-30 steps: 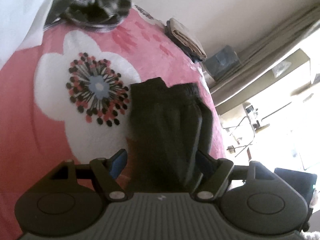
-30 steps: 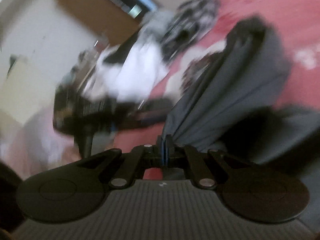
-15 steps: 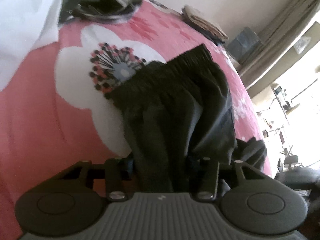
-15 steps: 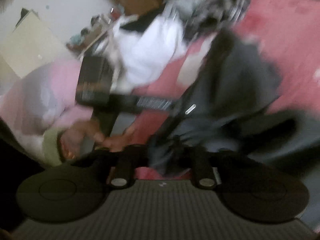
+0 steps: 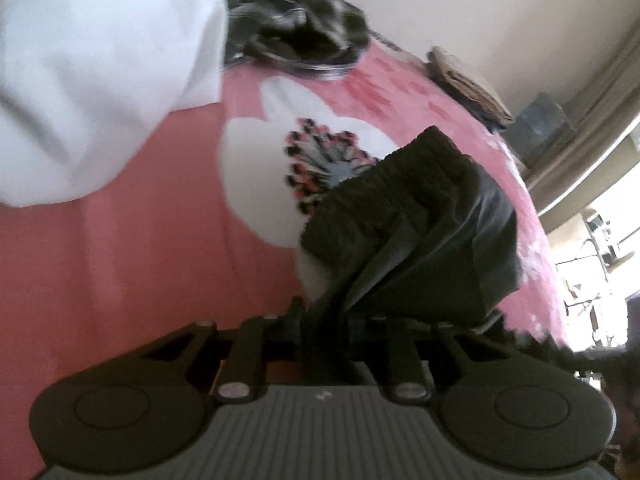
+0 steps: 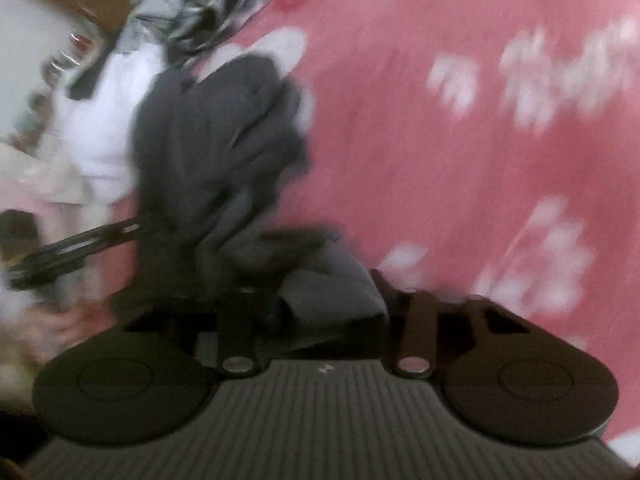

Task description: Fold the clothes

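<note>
Dark grey shorts (image 5: 420, 220) with a ribbed waistband lie bunched on a pink flowered bedspread (image 5: 140, 260). My left gripper (image 5: 332, 320) has a twisted fold of them between its fingers; its jaws are closing and the cloth fills the gap. In the blurred right wrist view the shorts (image 6: 216, 140) stretch away to the upper left. My right gripper (image 6: 324, 304) has a grey fold of them between its jaws, which are closing slightly. The left gripper (image 6: 76, 248) shows there as a dark bar at the left.
A white garment (image 5: 92, 72) lies at the upper left, with a black-and-white patterned one (image 5: 304, 36) behind it. Folded beige clothes (image 5: 468, 80) sit at the bed's far edge near curtains (image 5: 592, 112). The bedspread (image 6: 440, 160) spreads out to the right.
The left jaws have narrowed onto the shorts and the gripper has tipped down toward the bed. The right gripper, shut before, now has cloth between its jaws and has swung right.
</note>
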